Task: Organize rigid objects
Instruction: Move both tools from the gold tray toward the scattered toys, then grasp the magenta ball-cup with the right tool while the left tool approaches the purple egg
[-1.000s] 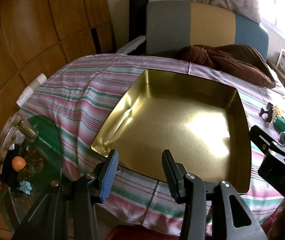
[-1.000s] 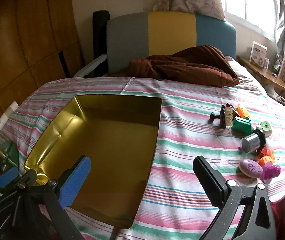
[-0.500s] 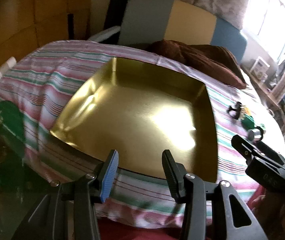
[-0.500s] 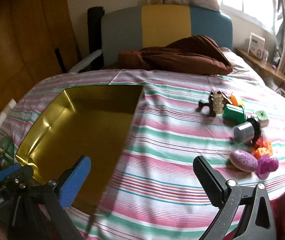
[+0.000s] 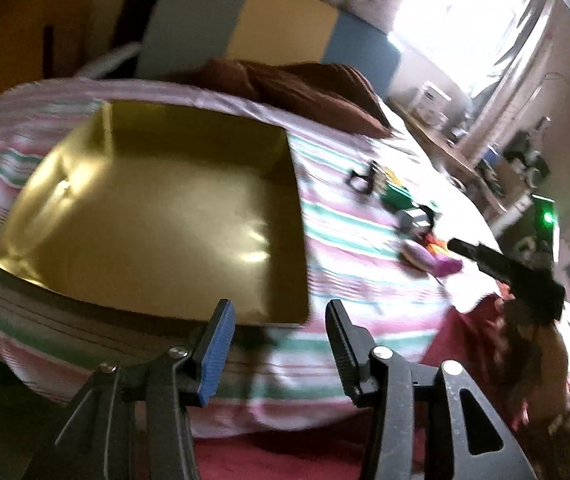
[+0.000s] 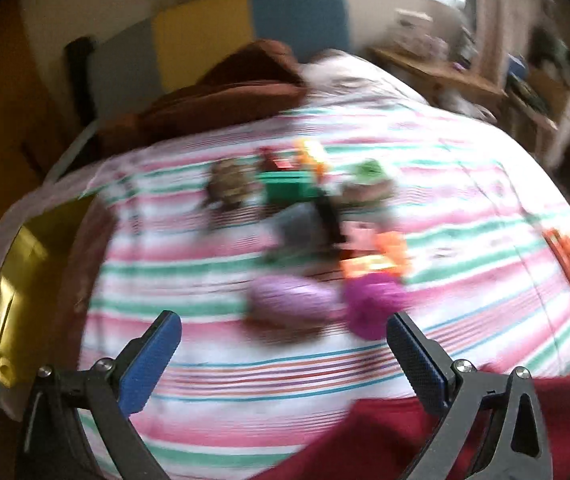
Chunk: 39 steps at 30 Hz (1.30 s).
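Toys lay scattered on a striped bedspread (image 6: pixel 245 364): a lilac egg-shaped piece (image 6: pixel 291 302) nearest, a magenta piece (image 6: pixel 373 306) touching it, then orange blocks (image 6: pixel 377 258), a green block (image 6: pixel 287 188) and a grey spool (image 6: pixel 299 226) farther back. Motion blur smeared them, so the shapes were probably only roughly as described. A gold metal tray (image 5: pixel 37 184) sat empty on the same bedspread, well apart from the pile.

The step seemed to be a first pick. It would go best by settling over one piece at the pile's edge, likely the lilac one, straddling its narrow width without nudging its neighbour.

The right gripper (image 6: pixel 285 354) hovered near that piece, jaws wide apart, holding nothing. The left gripper (image 5: pixel 279 344), near the tray's front corner, was opening with nothing between its pads.
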Each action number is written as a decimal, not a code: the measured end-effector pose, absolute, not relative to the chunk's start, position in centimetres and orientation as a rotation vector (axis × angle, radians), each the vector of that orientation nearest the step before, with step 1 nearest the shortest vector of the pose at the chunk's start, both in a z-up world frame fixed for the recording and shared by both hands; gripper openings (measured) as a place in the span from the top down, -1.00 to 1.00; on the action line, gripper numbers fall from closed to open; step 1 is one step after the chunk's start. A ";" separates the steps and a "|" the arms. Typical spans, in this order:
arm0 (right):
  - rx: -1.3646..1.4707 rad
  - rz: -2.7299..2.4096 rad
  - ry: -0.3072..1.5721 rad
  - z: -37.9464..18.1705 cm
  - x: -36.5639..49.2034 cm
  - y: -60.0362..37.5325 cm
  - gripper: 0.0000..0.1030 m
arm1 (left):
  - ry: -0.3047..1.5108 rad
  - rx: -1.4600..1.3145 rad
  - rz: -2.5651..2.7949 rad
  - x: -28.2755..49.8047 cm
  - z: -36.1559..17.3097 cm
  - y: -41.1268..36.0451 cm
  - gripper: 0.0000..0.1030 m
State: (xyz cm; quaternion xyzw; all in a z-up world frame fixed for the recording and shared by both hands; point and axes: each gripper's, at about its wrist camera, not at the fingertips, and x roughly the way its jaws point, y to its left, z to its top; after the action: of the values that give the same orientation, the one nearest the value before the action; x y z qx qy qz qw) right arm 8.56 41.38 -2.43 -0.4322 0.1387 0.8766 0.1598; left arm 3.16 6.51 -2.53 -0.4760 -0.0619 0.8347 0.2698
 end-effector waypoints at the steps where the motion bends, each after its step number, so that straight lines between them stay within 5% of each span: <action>1: -1.239 2.490 0.422 -2.4 8.6 42.8 -1.00 | -0.160 -1.298 2.231 3.2 -2.6 7.0 -0.03; 11: -1.435 2.485 0.396 -4.9 7.4 48.8 -0.99 | 0.026 -1.280 2.260 4.9 -2.4 10.4 -0.03; 20: -1.565 2.412 0.494 -8.0 6.7 49.2 0.14 | 0.053 -1.358 2.140 4.3 -3.4 13.0 -0.05; 24: -1.535 2.439 0.488 -8.1 6.5 49.2 0.35 | 0.086 -1.352 2.085 4.3 -3.4 14.9 -0.06; 31: -1.425 2.500 0.595 -6.8 7.0 49.8 0.37 | 0.207 -1.294 2.017 4.4 -2.8 19.7 -0.28; 39: -1.352 2.504 0.775 -6.6 6.8 51.4 0.37 | 0.380 -1.214 1.953 2.8 -3.1 27.7 -0.30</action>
State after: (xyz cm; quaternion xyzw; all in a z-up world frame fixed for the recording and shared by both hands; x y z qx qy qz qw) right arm 6.81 51.41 -6.61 -0.4563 0.2615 0.8451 0.0961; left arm 2.77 27.70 -3.14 -0.4785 0.1498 0.7701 0.3944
